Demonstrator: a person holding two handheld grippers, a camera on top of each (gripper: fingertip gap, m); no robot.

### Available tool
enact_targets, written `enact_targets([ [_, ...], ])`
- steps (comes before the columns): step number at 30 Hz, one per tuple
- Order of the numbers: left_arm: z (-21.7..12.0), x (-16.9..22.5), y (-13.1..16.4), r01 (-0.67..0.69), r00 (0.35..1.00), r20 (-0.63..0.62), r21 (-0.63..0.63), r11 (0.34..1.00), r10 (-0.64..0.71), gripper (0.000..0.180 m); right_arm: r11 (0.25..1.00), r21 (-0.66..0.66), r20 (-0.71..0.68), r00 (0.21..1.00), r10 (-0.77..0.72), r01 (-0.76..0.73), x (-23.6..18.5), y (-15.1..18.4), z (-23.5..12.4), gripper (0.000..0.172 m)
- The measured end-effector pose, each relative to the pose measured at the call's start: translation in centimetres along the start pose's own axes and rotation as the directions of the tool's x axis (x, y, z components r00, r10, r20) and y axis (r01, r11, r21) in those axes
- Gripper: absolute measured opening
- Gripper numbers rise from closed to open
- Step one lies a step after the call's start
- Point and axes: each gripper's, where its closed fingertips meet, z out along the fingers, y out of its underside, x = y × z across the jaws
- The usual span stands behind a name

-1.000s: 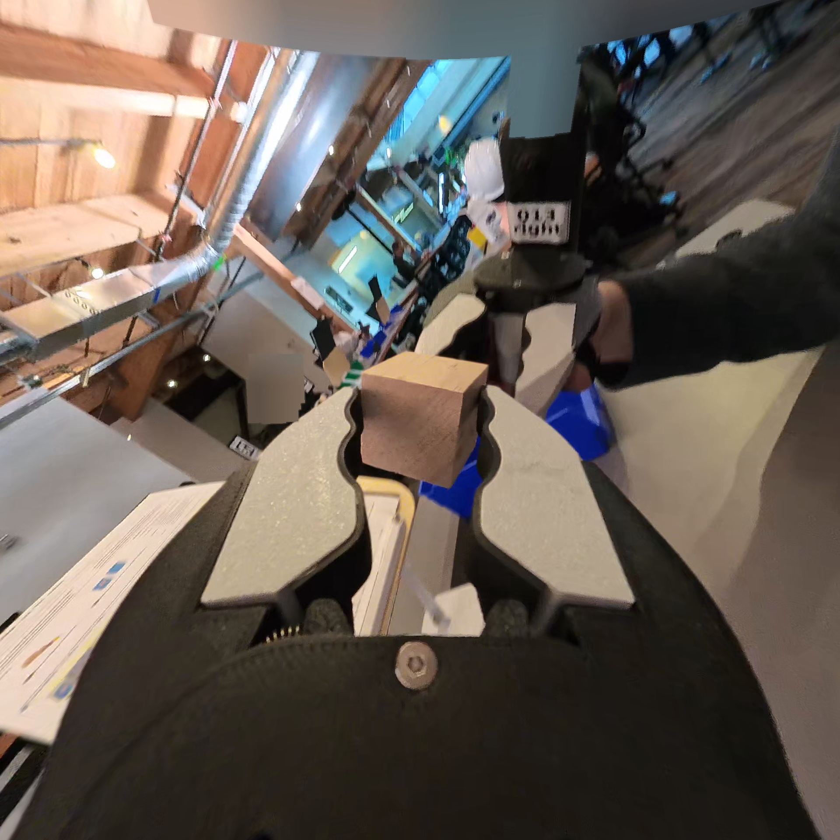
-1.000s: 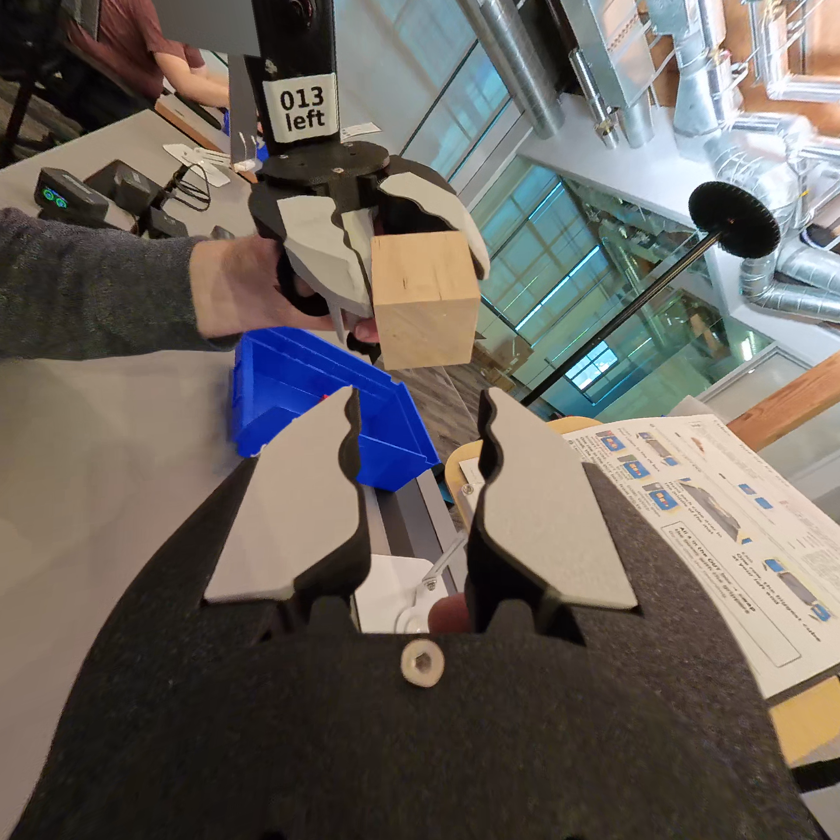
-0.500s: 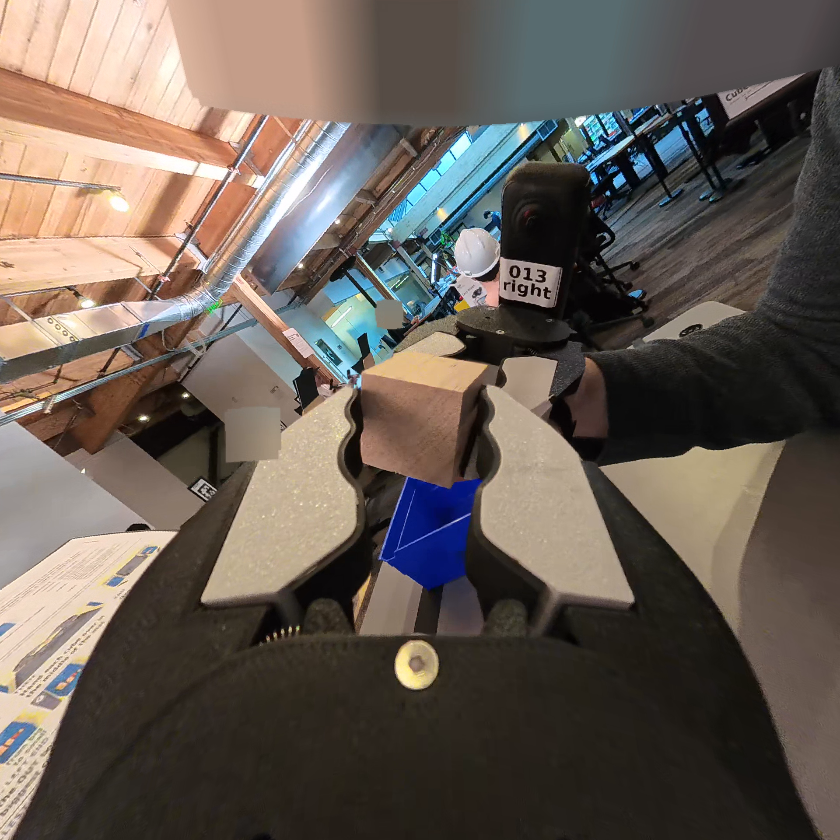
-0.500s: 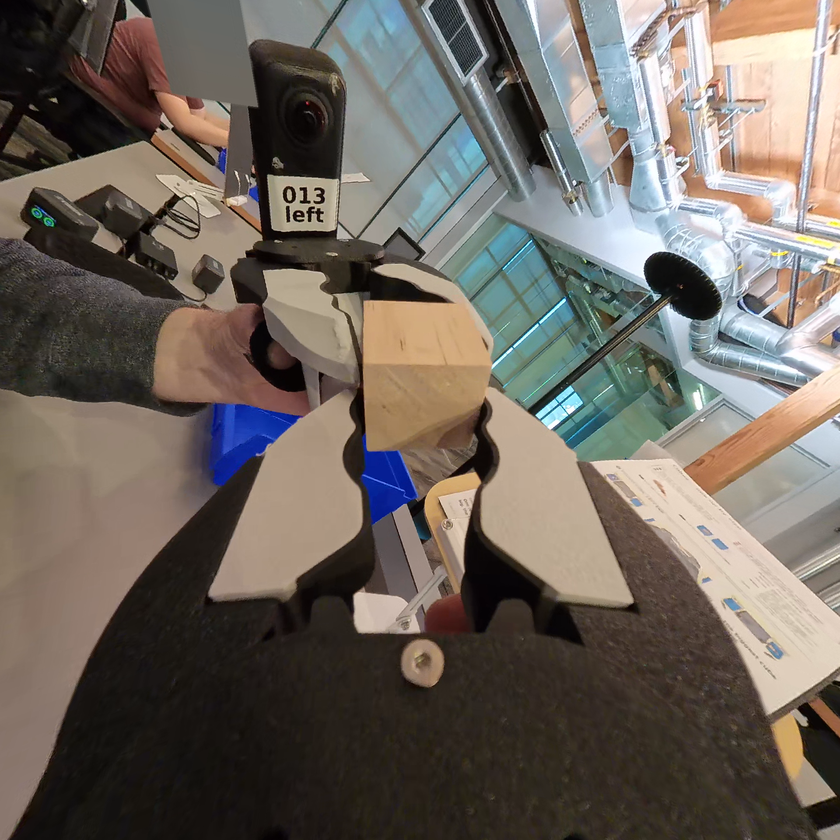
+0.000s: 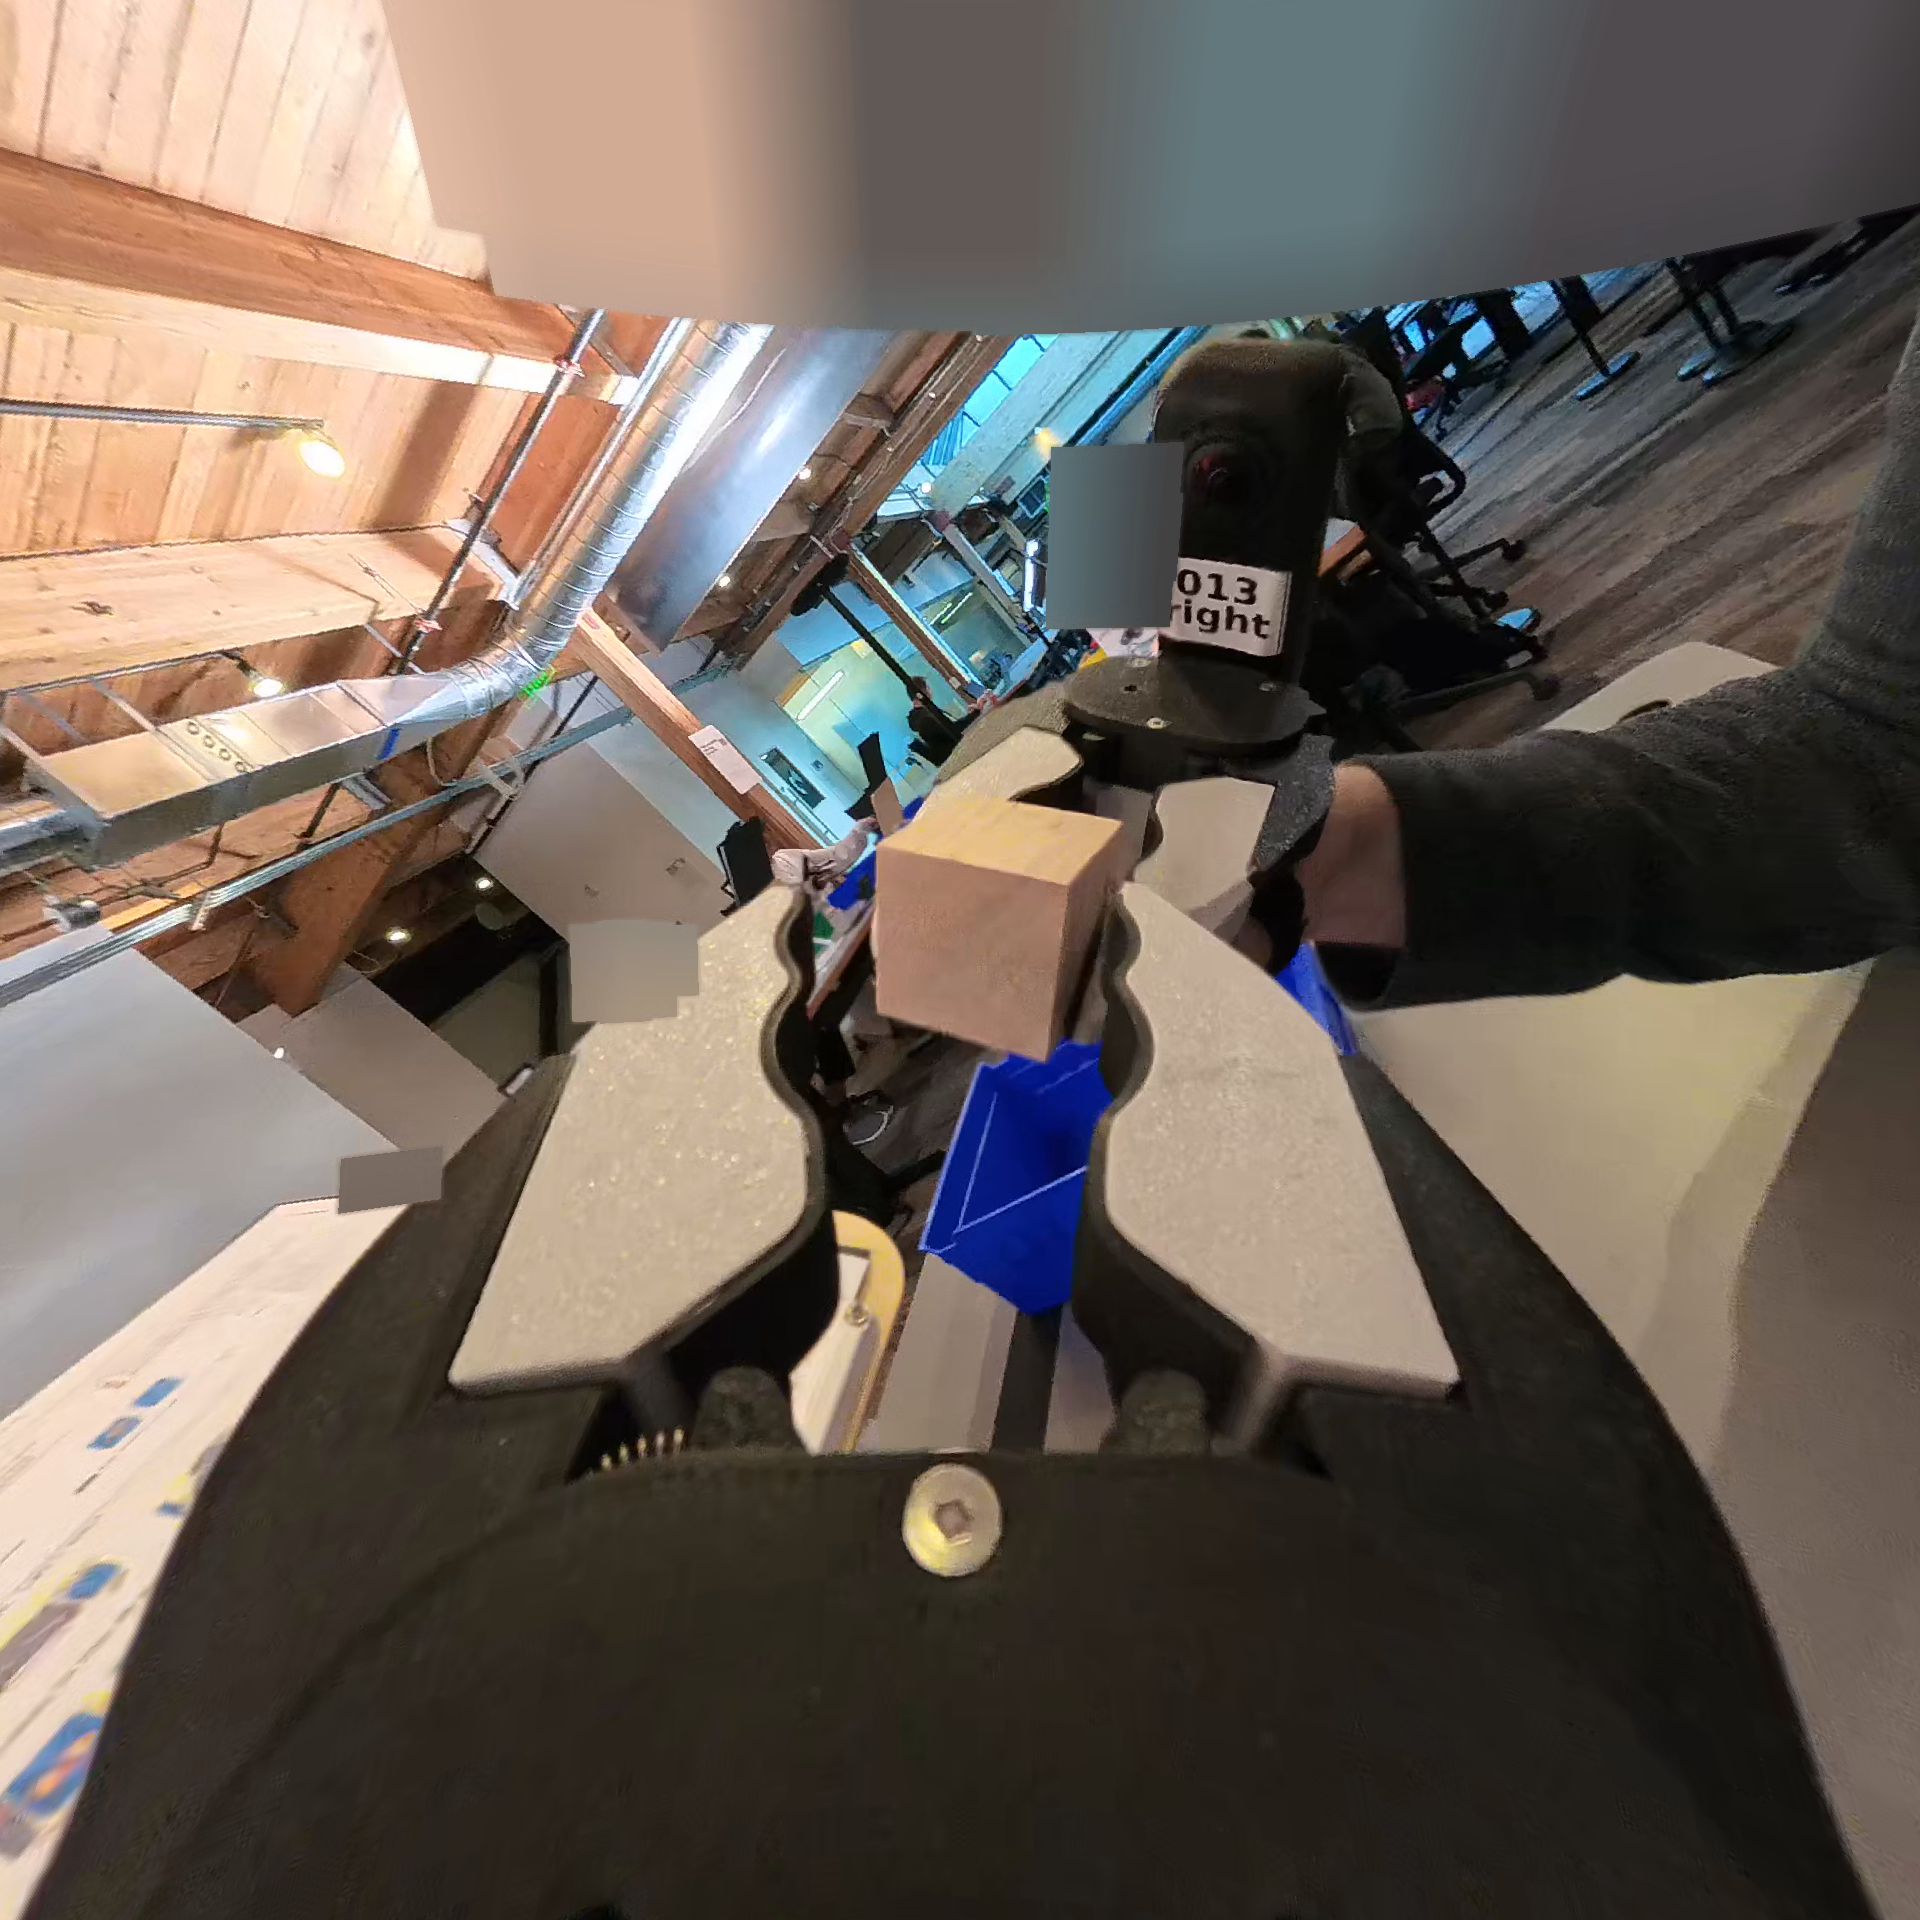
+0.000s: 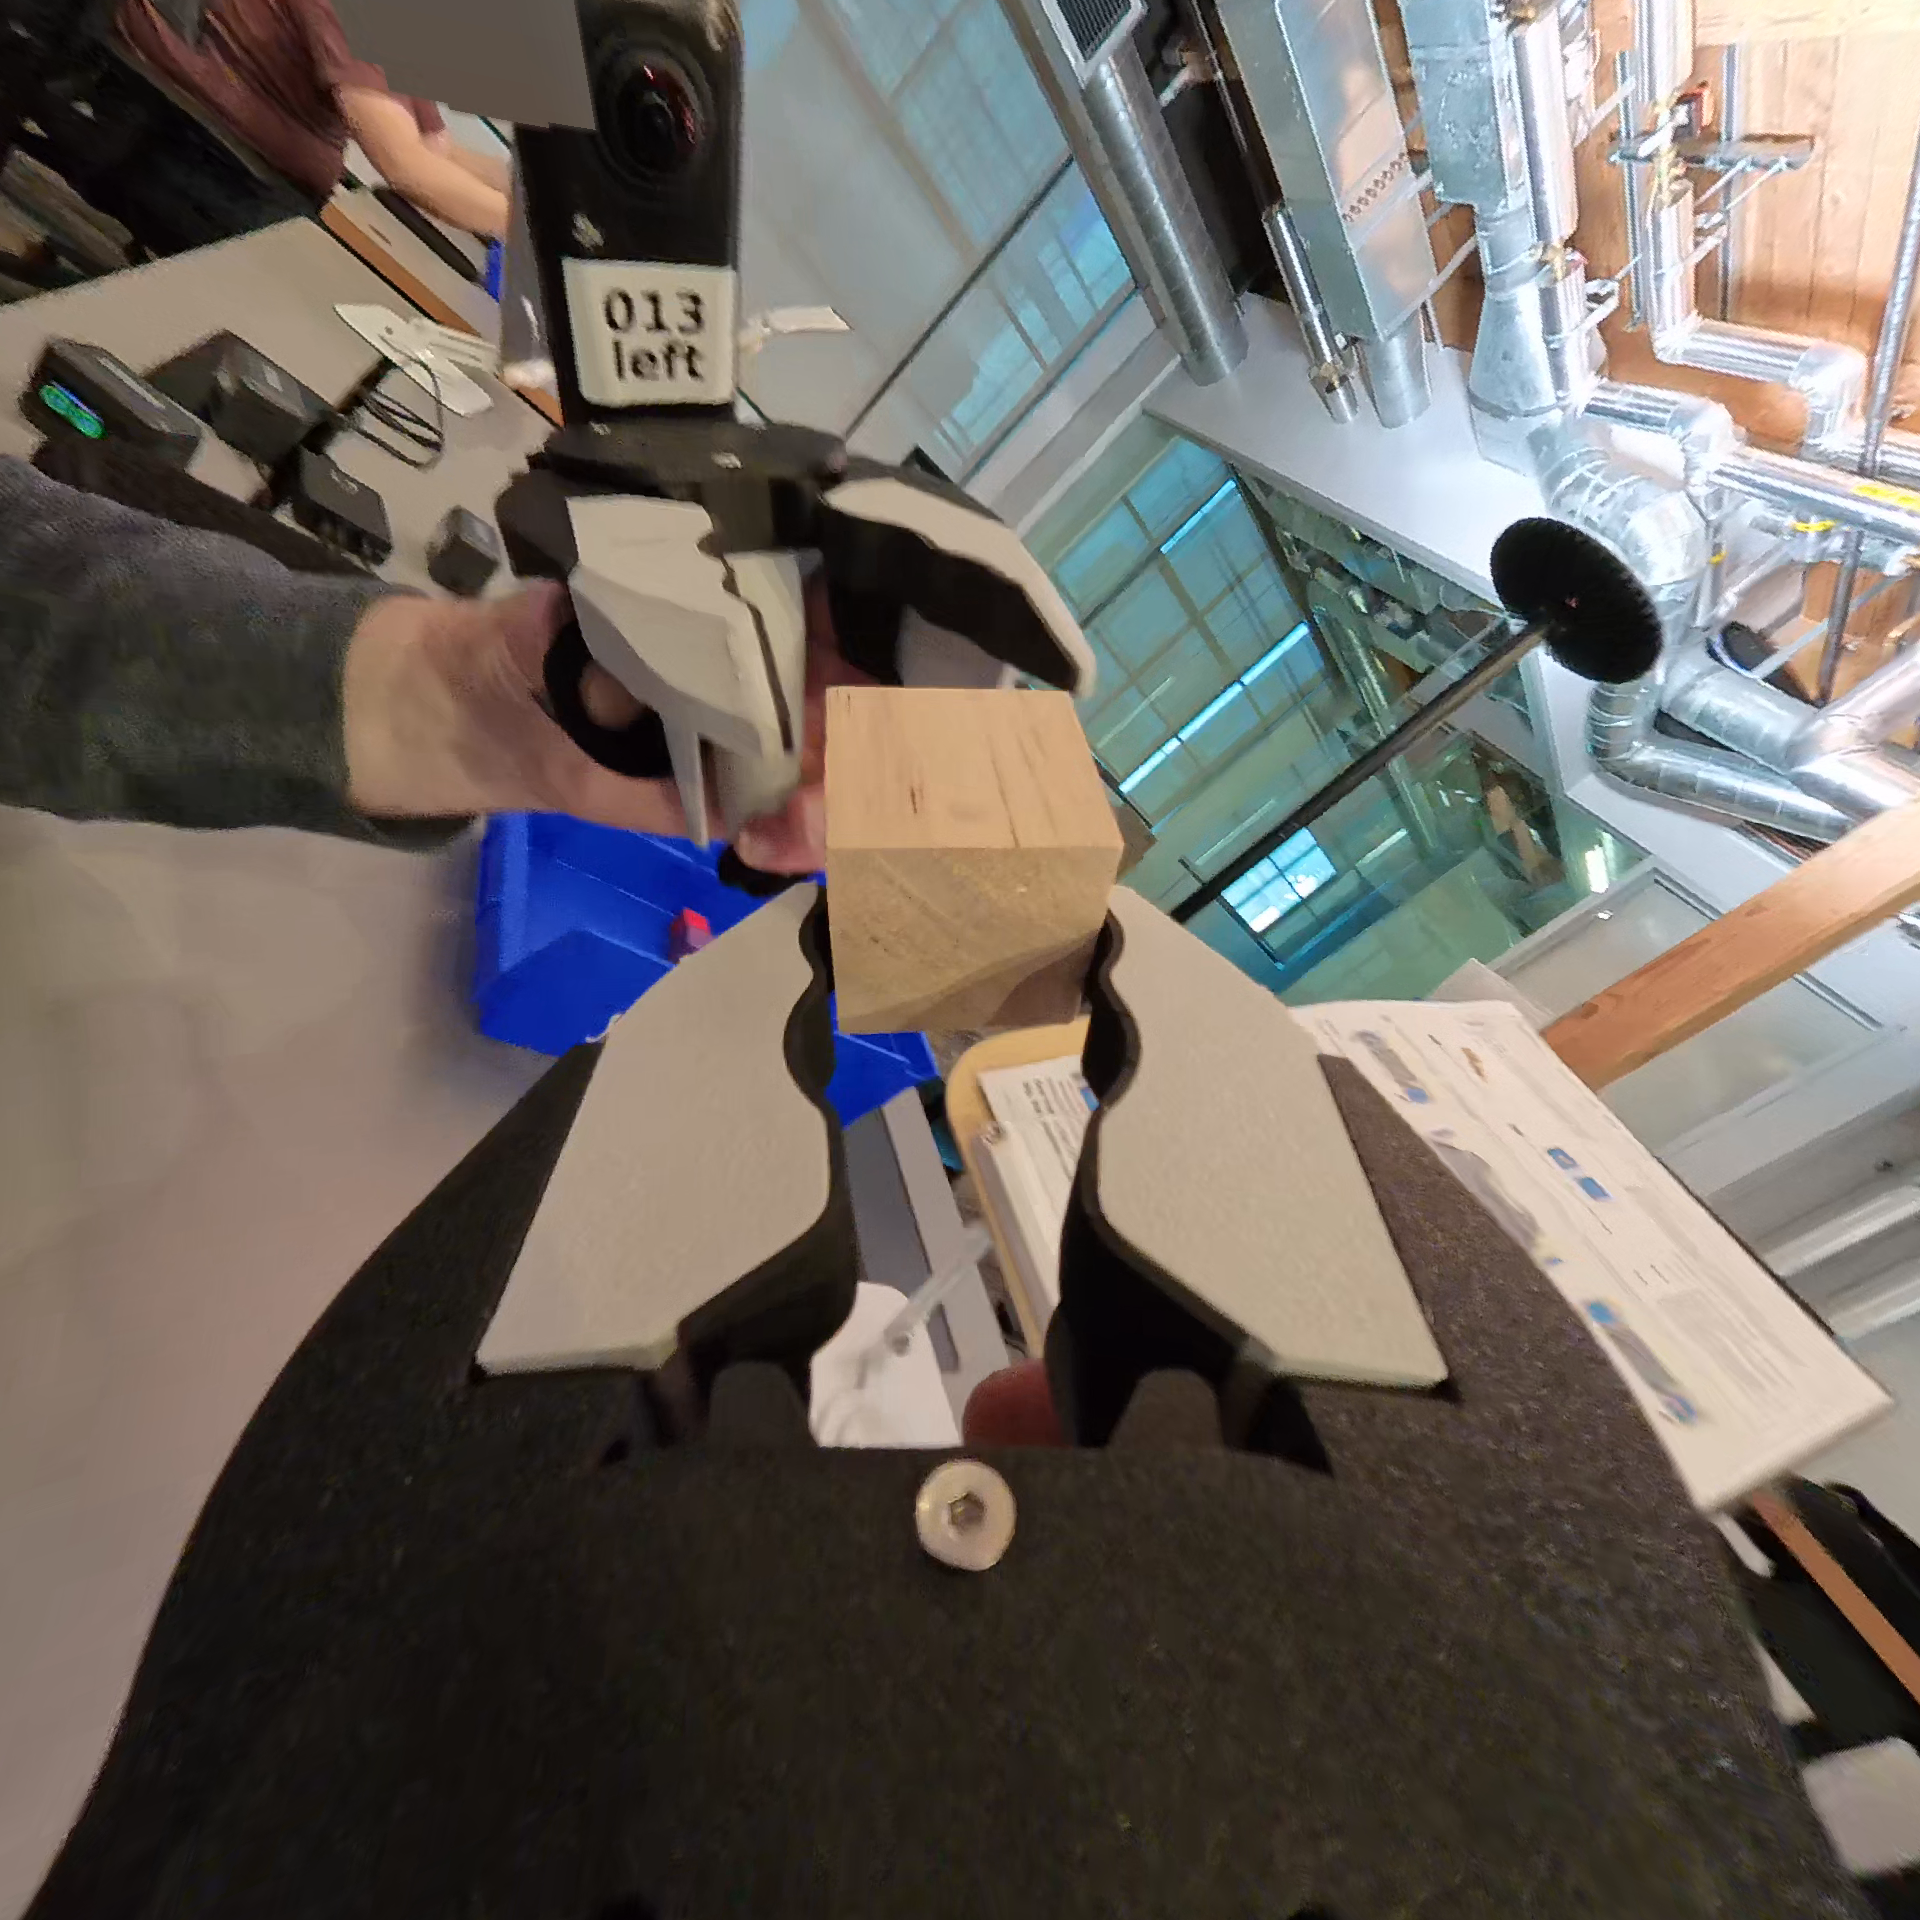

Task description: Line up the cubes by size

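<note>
You are holding the wooden cube (image 6: 961, 852) aloft above the table (image 6: 208, 1039), gripped in your right tool (image 6: 956, 961), both pads pressing its sides. It is tilting corner-down, with no long axis. Your left tool (image 5: 951, 966) is standing wide, its left pad clear of the cube. White labels are showing on both camera posts.

One wooden cube (image 6: 961, 842) is present. One blue bin (image 6: 582, 935) sits below it. Two grippers: left gripper (image 5: 951, 966), right gripper (image 6: 956, 956).
</note>
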Motion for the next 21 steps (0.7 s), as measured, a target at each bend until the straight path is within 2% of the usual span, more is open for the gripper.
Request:
enact_targets([
  [2, -0.7, -0.6, -0.5, -0.037, 0.999, 0.026, -0.016, 0.999, 0.038, 0.041, 0.999, -0.038, -0.039, 0.999, -0.020, 0.019, 1.6, 0.3, -1.5, 0.045],
  [6, -2.1, -2.1, -1.7, -0.079, 0.993, 0.086, -0.057, 0.995, 0.084, 0.000, 0.983, -0.178, -0.082, 0.995, -0.061, 0.046, 4.5, 2.4, -6.5, 0.045],
  [9, -2.1, -2.5, -2.6, -0.062, 0.993, 0.098, -0.065, 0.996, 0.069, 0.000, 0.934, -0.352, -0.096, 0.991, -0.097, 0.058, 6.5, 6.1, -11.1, 0.045],
  [12, -1.4, -2.1, -2.3, -0.105, 0.990, 0.083, -0.130, 0.986, 0.116, 0.000, 0.818, -0.572, -0.046, 0.993, -0.109, 0.063, 7.2, 12.0, -15.6, 0.045],
  [15, -0.2, -1.7, -1.7, -0.160, 0.982, 0.069, -0.198, 0.967, 0.176, 0.000, 0.667, -0.740, 0.027, 0.995, -0.094, 0.083, 7.2, 17.5, -19.0, 0.045],
  [17, 0.8, -1.2, -1.9, -0.178, 0.980, 0.053, -0.201, 0.963, 0.192, 0.000, 0.576, -0.813, 0.053, 0.997, -0.064, 0.081, 7.1, 20.3, -20.7, 0.045],
  [21, 1.8, -1.2, -1.7, -0.179, 0.980, 0.041, -0.224, 0.958, 0.193, 0.000, 0.458, -0.888, 0.094, 0.990, 0.102, 0.038, 5.2, 24.9, -23.6, 0.045],
])
